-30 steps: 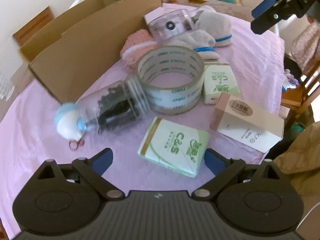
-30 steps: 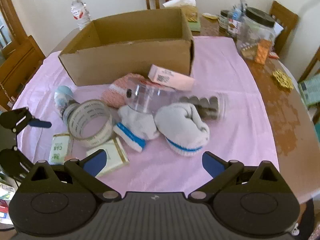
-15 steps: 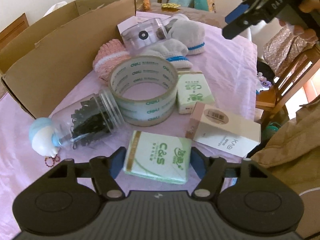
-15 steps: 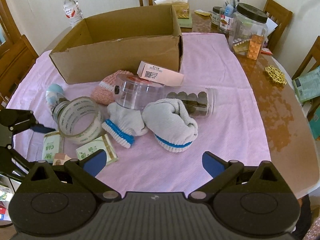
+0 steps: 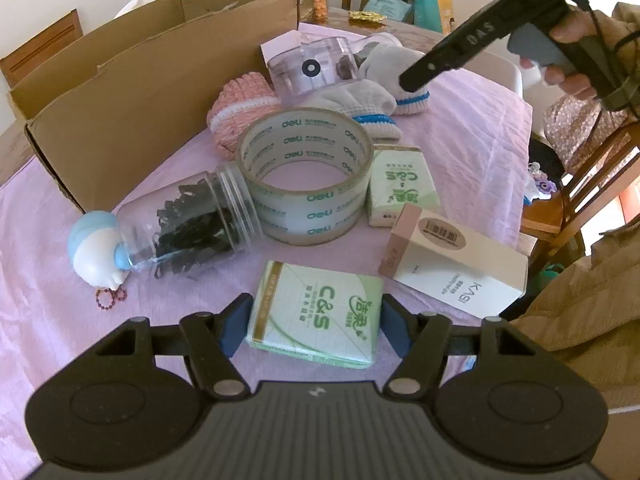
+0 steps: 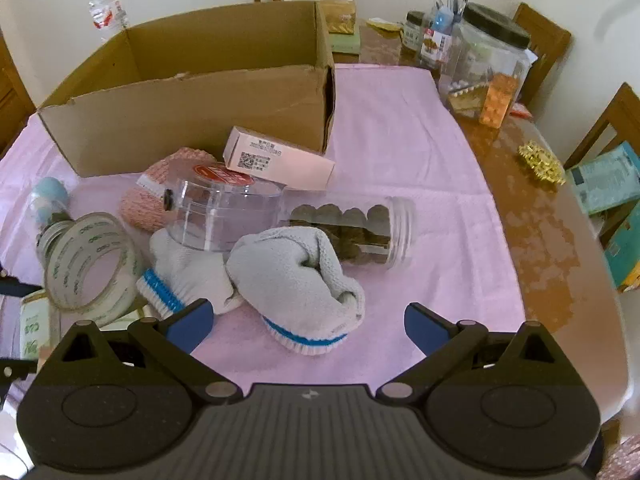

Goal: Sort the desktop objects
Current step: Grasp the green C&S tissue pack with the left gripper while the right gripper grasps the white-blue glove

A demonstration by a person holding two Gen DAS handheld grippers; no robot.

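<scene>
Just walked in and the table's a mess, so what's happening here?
A person is sorting clutter on the pink cloth with two handheld grippers. The left gripper is shut on a green tissue pack lying on the cloth. The right gripper hangs open above a white glove. Nothing shows inside the cardboard box.

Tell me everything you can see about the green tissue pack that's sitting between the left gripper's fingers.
The green tissue pack is a flat, soft-looking rectangular packet in glossy pale green wrap, printed with "C&S", Chinese characters and a gold band along one short edge. It lies face up on the pink tablecloth, slightly skewed. The left gripper brackets it, with a blue pad against each side. The pack touches no other object; the tape roll and the white box lie just beyond it.
</scene>
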